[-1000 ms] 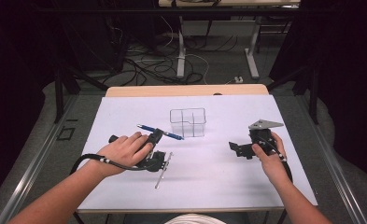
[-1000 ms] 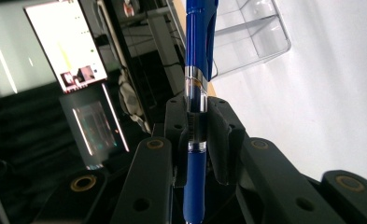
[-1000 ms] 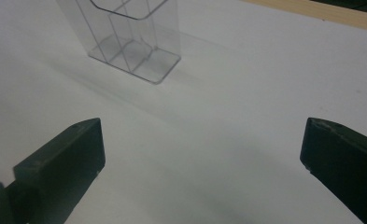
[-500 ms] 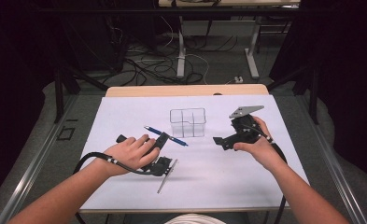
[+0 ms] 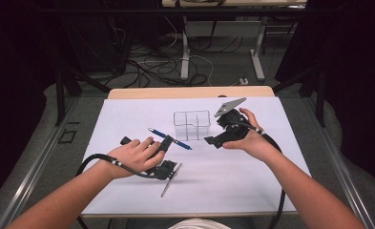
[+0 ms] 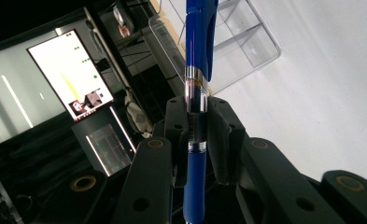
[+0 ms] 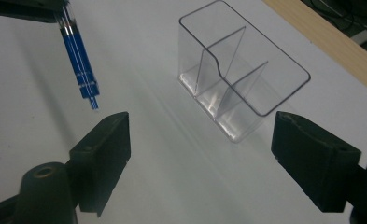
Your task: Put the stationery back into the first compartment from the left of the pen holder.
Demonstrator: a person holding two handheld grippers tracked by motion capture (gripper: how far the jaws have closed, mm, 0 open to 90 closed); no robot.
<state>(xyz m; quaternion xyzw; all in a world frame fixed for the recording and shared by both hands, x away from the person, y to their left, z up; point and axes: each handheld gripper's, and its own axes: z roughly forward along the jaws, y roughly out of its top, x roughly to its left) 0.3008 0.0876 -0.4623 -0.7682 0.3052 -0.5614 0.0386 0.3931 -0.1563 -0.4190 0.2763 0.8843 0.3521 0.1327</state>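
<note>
On the white tabletop (image 5: pixel 128 119), the left claw (image 6: pixel 195 135) pinched the light, stiff, slick blue pen (image 6: pixel 197 84) mid-barrel near the clear organizer (image 5: pixel 191 125), while the right claw (image 7: pixel 200 154) gaped empty, just closing slightly.

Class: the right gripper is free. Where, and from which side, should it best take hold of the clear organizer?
Probably from above, over one long outer wall of the organizer: it stands upright, top open, its walls thin. The open right gripper already faces it; its jaws have just been closing, nothing between them.
</note>
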